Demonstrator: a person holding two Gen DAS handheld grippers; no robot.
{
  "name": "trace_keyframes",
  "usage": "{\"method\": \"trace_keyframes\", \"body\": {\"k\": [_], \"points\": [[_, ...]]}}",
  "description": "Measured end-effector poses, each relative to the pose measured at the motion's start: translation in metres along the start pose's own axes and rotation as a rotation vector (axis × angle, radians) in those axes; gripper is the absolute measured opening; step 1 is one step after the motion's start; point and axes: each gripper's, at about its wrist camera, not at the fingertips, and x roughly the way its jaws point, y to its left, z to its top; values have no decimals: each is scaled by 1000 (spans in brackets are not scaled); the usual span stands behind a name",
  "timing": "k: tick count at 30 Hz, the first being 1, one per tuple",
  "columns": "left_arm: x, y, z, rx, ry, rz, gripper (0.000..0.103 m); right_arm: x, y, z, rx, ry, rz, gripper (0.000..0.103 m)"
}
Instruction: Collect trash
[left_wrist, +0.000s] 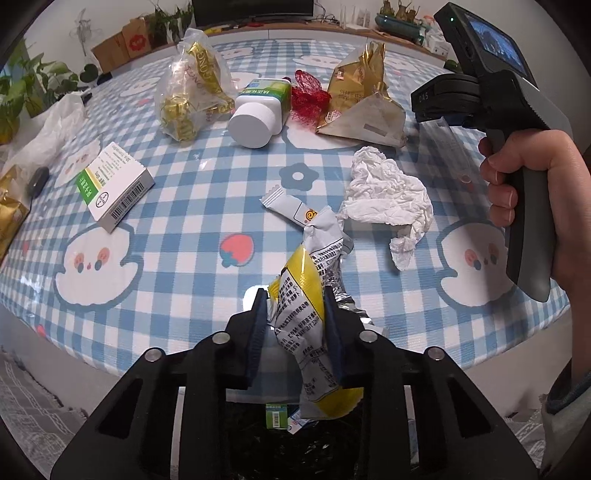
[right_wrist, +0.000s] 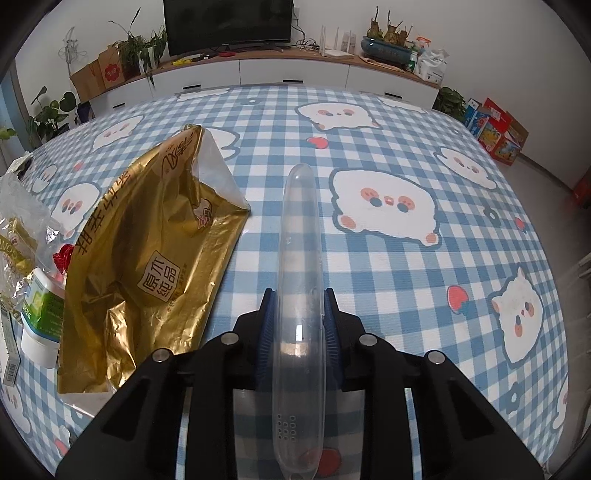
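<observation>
My left gripper (left_wrist: 295, 297) is shut on a crumpled yellow-and-white snack wrapper (left_wrist: 308, 273), held at the near edge of the table. My right gripper (right_wrist: 299, 295) is shut on a long clear plastic case (right_wrist: 299, 221) that sticks out forward over the cloth. On the table lie a crumpled white tissue (left_wrist: 388, 192), a small white sachet (left_wrist: 286, 206), a white-and-green box (left_wrist: 114, 184), a white bottle (left_wrist: 258, 110), a red net (left_wrist: 310, 99), a gold bag (left_wrist: 354, 96) and a clear bag with gold ribbon (left_wrist: 192, 96).
A blue checked cloth (right_wrist: 406, 155) with cartoon prints covers the table. The gold bag (right_wrist: 147, 258) lies just left of my right gripper, the bottle (right_wrist: 40, 317) beyond it. A dark bag (left_wrist: 295, 450) holding scraps sits below the table edge. A hand (left_wrist: 535, 177) grips the right handle.
</observation>
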Motion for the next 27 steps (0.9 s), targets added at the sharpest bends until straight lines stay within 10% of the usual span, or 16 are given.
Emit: {"method": "trace_keyframes", "body": {"k": [27], "points": [[-17, 4, 4, 16, -51, -16, 14, -41, -13, -25, 14, -44, -67, 25]]}}
